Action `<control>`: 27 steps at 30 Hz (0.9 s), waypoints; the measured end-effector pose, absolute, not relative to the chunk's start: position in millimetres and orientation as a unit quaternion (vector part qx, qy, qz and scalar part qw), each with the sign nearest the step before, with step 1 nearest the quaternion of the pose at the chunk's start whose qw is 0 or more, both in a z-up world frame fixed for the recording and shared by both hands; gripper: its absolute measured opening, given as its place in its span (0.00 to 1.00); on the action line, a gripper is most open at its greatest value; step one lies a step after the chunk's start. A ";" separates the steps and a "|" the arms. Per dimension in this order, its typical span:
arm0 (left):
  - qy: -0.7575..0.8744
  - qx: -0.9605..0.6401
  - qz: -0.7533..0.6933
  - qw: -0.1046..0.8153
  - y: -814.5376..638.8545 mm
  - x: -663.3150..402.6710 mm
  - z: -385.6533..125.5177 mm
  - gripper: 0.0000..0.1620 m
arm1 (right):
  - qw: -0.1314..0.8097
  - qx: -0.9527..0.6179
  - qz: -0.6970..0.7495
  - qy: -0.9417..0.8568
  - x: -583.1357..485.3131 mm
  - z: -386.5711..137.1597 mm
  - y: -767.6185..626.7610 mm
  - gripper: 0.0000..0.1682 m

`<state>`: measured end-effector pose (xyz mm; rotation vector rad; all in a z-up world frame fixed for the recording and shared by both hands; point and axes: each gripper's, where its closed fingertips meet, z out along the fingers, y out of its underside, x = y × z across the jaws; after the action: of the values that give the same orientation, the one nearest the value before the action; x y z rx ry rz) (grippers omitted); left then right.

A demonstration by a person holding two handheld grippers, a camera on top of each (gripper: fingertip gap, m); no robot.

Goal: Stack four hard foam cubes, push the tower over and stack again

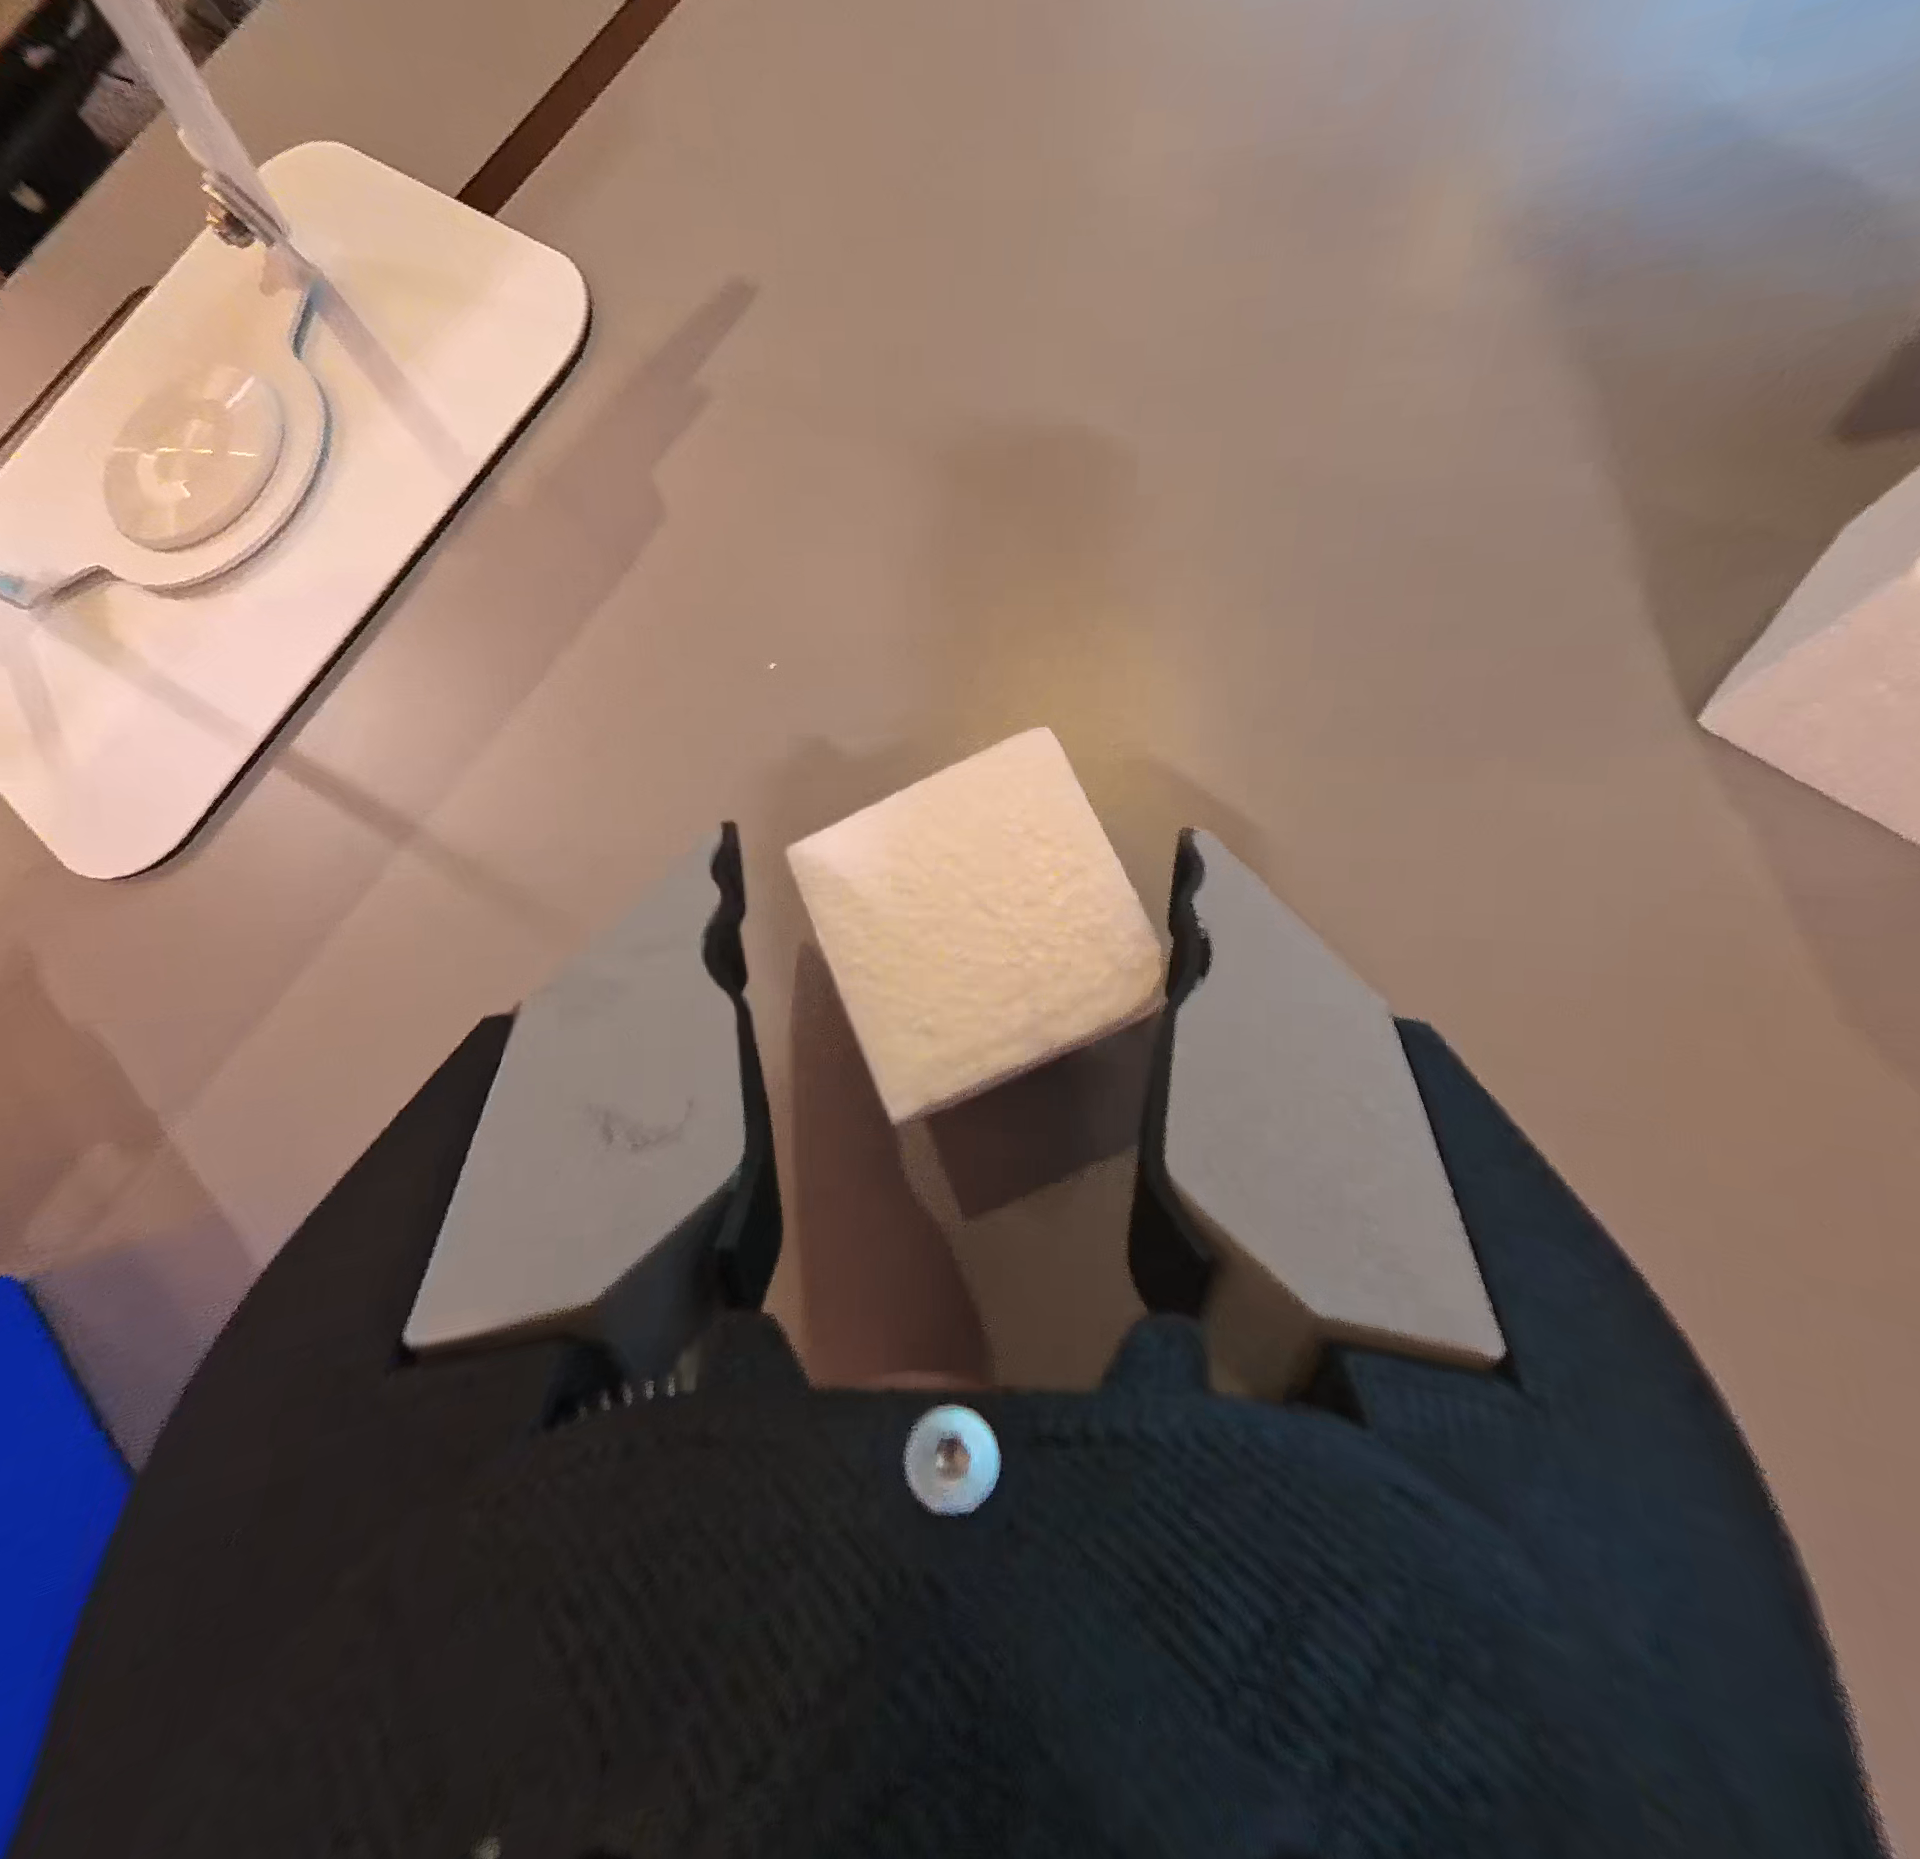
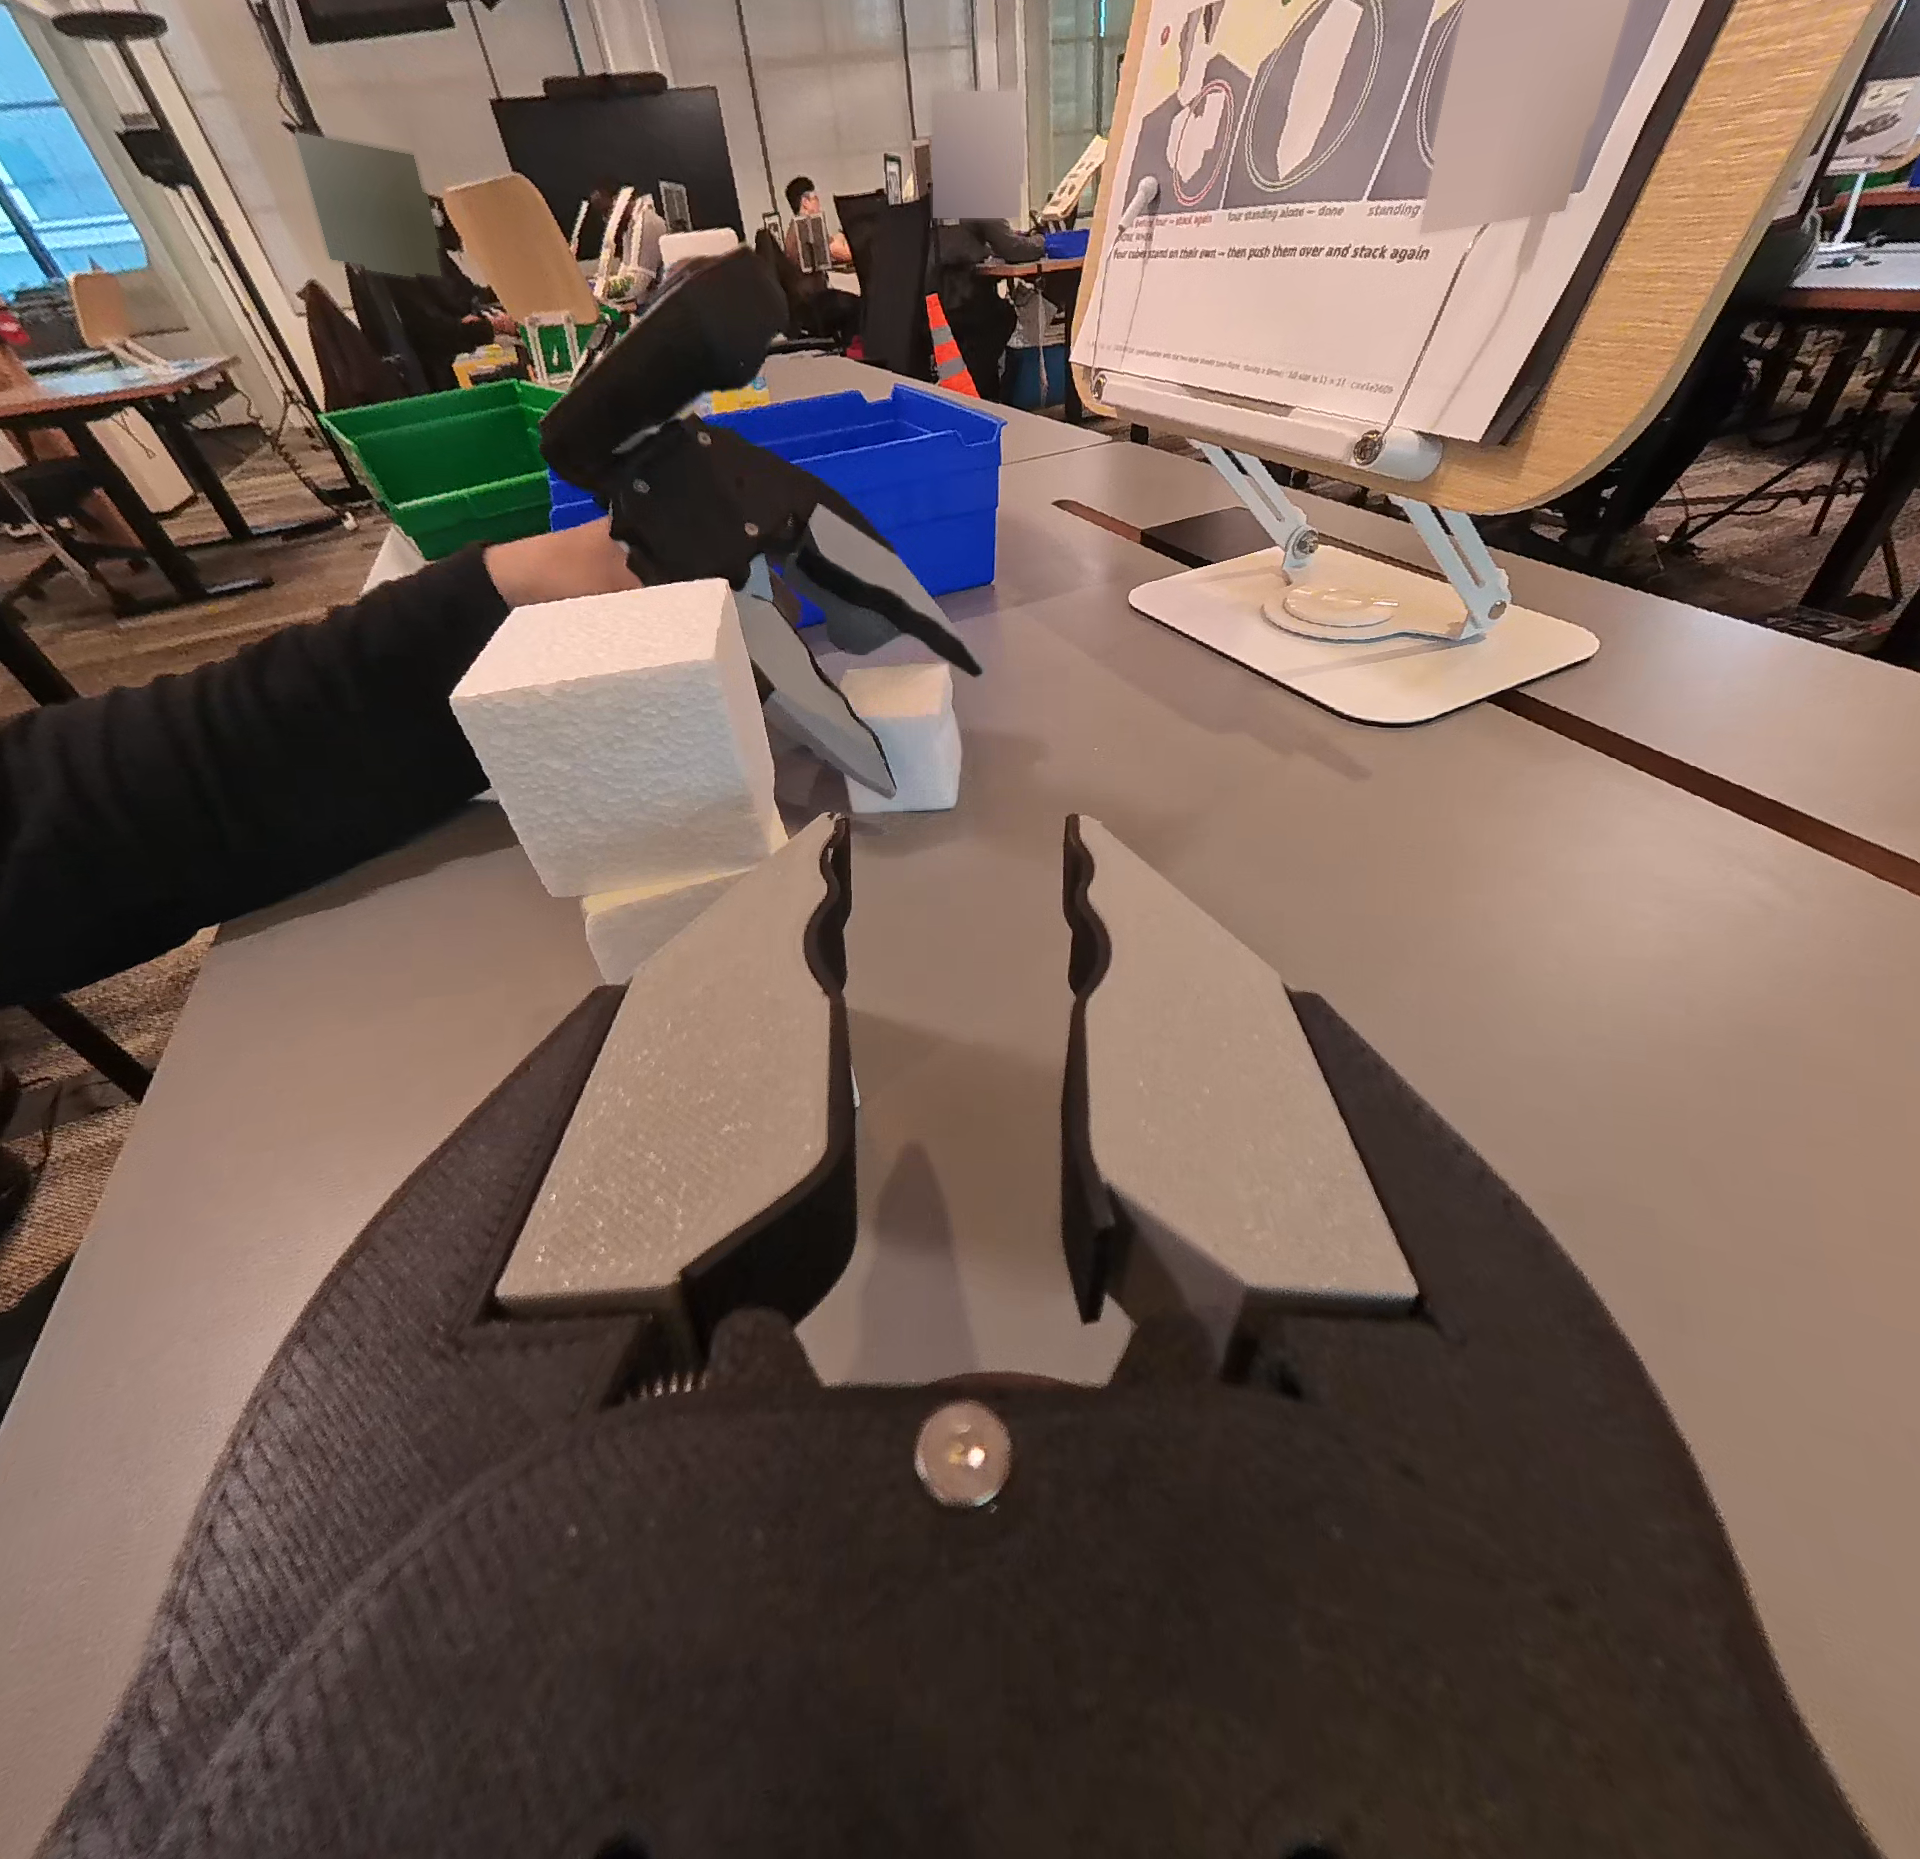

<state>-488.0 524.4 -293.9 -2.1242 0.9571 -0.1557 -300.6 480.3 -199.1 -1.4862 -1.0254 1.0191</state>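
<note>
just below, small cube (image 1: pixel 971 936) between spread left gripper (image 1: pixel 961 874) fingers

An open-plan office or lab: rows of grey work tables (image 2: pixel 1455 926), seated people at desks (image 2: pixel 810 240), blue plastic bins (image 2: pixel 883 479).

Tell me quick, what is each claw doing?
Left claw: open, around a small foam cube on the table, not gripping it.
Right claw: open, holding nothing, above the table.
</note>
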 end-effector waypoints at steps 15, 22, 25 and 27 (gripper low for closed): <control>0.182 -0.908 -0.069 0.370 521.9 -507.0 -284.3 0.48 | 0.506 -0.620 0.419 -0.429 -302.0 -201.9 480.3 0.23; 0.208 -0.915 -0.026 0.345 526.5 -517.0 -307.4 0.43 | 0.510 -0.617 0.421 -0.426 -300.9 -199.1 480.0 0.23; 0.214 -0.910 -0.032 0.355 528.5 -515.6 -304.7 0.38 | 0.512 -0.616 0.423 -0.424 -300.1 -197.3 479.9 0.23; 0.221 -0.905 -0.030 0.363 529.8 -515.1 -301.6 0.38 | 0.512 -0.615 0.423 -0.425 -300.1 -196.8 479.5 0.23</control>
<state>-515.1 529.8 -301.6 -2.3292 0.5681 -0.0785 -300.1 479.5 -196.8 -1.4793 -1.0215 1.0185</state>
